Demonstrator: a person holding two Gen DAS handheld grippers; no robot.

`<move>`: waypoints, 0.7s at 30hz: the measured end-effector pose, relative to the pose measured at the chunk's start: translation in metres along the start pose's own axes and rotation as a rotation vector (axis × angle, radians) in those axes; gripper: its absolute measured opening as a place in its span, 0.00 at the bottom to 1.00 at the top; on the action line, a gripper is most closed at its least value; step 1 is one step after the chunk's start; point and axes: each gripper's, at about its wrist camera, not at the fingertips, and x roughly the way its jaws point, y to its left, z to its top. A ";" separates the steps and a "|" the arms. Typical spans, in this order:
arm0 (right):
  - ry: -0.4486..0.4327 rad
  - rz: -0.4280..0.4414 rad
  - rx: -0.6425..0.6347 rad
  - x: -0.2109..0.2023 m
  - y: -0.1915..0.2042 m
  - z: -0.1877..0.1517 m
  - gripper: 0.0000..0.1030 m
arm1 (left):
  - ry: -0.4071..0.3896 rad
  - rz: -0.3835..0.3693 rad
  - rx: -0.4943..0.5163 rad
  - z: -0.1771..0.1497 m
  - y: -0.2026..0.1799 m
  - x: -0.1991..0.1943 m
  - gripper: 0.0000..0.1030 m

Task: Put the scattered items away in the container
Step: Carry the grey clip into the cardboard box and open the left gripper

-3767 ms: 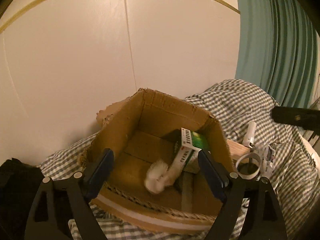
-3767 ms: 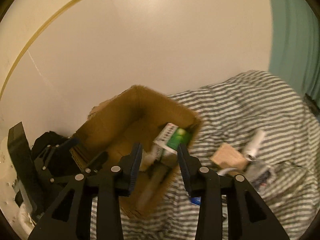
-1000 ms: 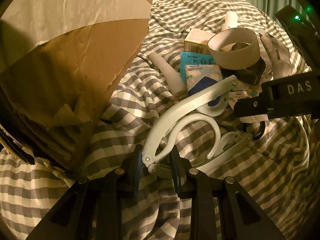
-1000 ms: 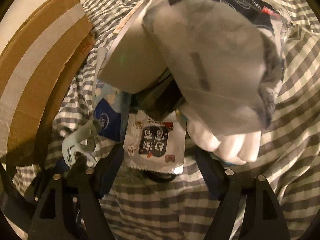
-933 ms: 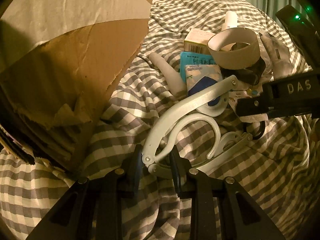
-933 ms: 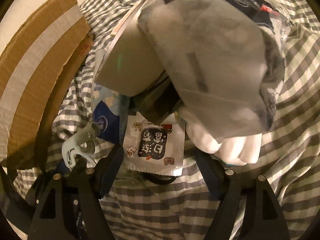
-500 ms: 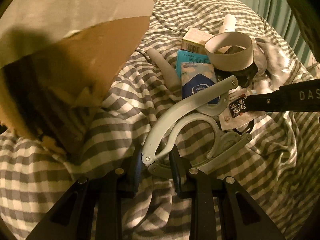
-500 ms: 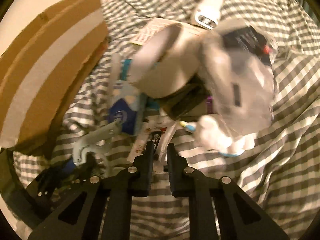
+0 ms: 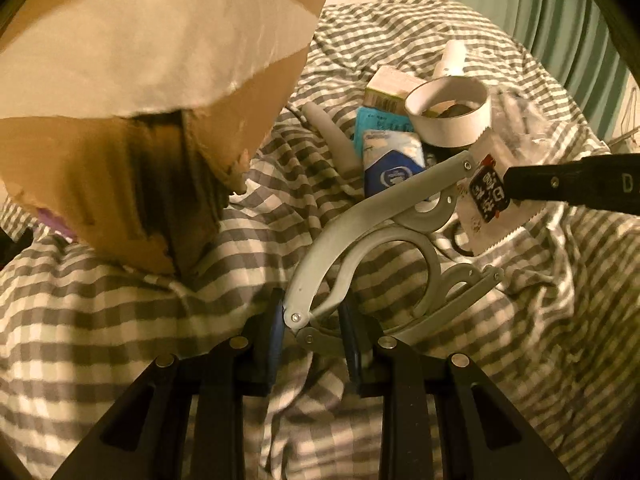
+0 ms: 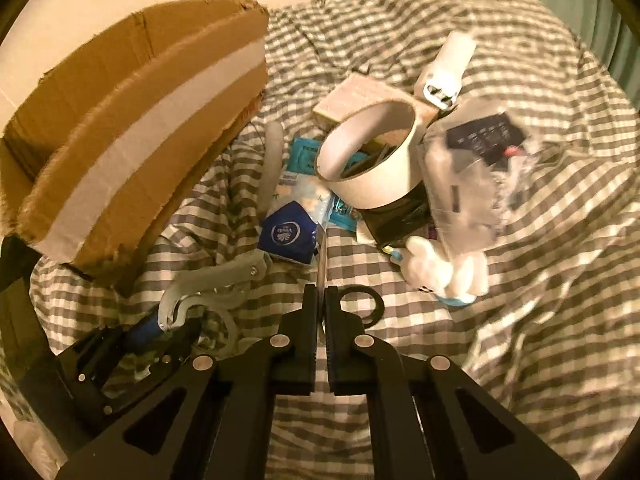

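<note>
The left gripper is clamped on the near end of a grey folding hanger lying on the checked bedding. The right gripper pinches a thin white sachet with black printed characters, seen edge-on between its closed fingers. The cardboard box, taped with a white strip, sits far left. Near the pile's left edge lies a blue tissue pack with a round logo, its wording too small to read, beside a tape roll.
</note>
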 end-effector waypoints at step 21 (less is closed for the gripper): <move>-0.327 -0.059 -0.090 -0.199 0.038 0.025 0.03 | -0.356 -0.080 -0.018 0.101 0.025 -0.174 0.26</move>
